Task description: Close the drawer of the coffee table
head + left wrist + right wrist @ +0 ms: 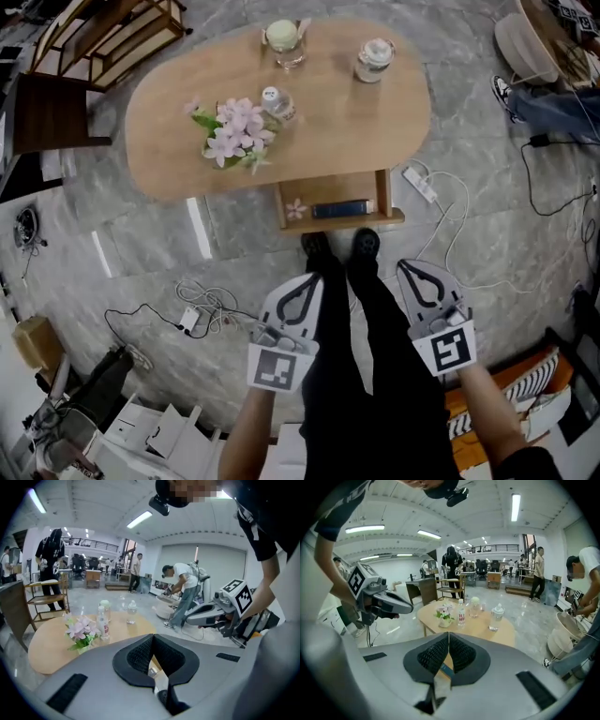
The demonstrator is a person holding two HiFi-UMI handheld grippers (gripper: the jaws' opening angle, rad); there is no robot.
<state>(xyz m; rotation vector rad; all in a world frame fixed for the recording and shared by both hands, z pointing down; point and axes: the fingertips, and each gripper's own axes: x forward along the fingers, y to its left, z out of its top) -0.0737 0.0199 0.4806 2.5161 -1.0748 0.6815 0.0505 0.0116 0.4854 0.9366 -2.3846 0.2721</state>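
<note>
An oval wooden coffee table (375, 122) stands on the grey marble floor, its drawer (339, 221) pulled out toward me. Inside lie a dark blue book (341, 209) and a small pink flower (296, 208). My left gripper (317, 278) hangs shut and empty by my left leg, short of the drawer front. My right gripper (403, 266) is shut and empty too, just right of the drawer. In the left gripper view the table (47, 648) lies ahead past the shut gripper (152, 637); the right gripper view shows the table (506, 632) beyond the closed gripper (448, 633).
On the tabletop stand a pink flower bunch (232, 133), a small bottle (277, 103), a glass with a pale ball (284, 39) and a lidded jar (373, 59). A power strip (420, 184) and cables (202, 309) lie on the floor. A wooden rack (103, 37) stands back left.
</note>
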